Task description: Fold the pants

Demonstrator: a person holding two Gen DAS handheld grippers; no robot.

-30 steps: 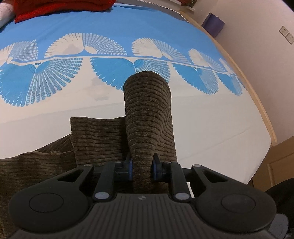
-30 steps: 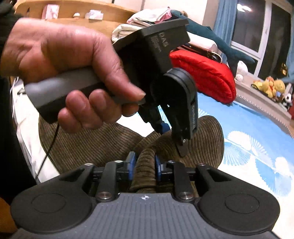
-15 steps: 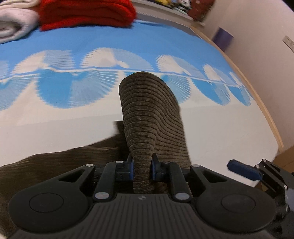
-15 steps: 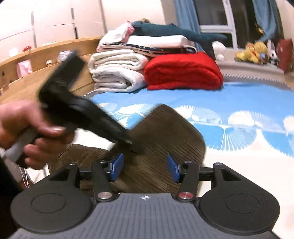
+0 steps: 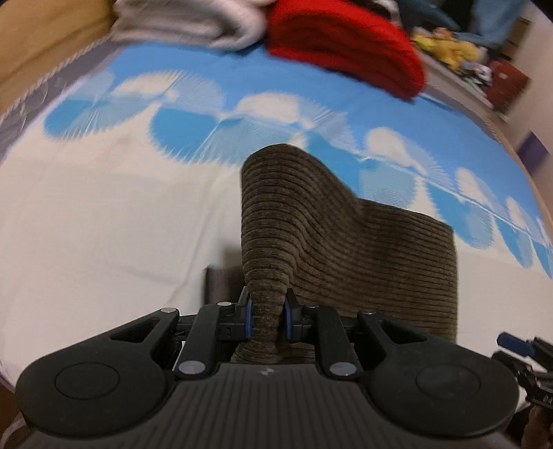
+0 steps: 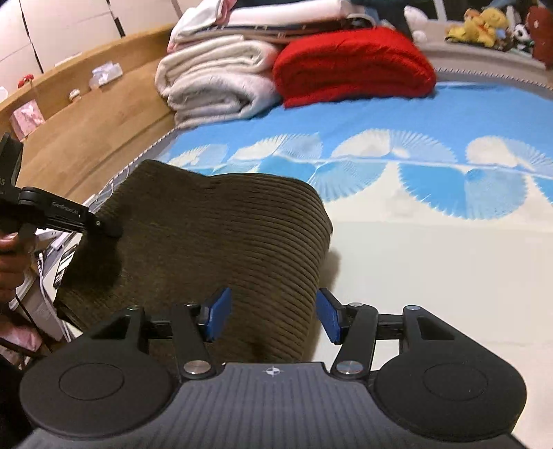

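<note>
Brown corduroy pants (image 5: 363, 248) lie on the bed, and my left gripper (image 5: 266, 311) is shut on a bunched fold that rises in a hump ahead of its blue pads. In the right wrist view the same pants (image 6: 224, 235) spread across the bed's left corner. There the left gripper (image 6: 110, 228), held in a hand, pinches their left edge. My right gripper (image 6: 273, 311) has its jaws opening. The cloth lies between its blue pads (image 6: 326, 316), but they do not press on it. Its blue tip (image 5: 511, 342) shows at the far right of the left wrist view.
The bed sheet (image 6: 432, 276) is white near me, with blue fan patterns farther back. A folded red blanket (image 6: 352, 62) and rolled white towels (image 6: 214, 79) are stacked at the head. A wooden bed frame (image 6: 86, 121) runs along the left. Stuffed toys (image 6: 484, 20) sit behind.
My right gripper let go of the pants fold and its jaws spread wide. The left gripper carried its fold away to the left, stretching the cloth out flat between the two.
</note>
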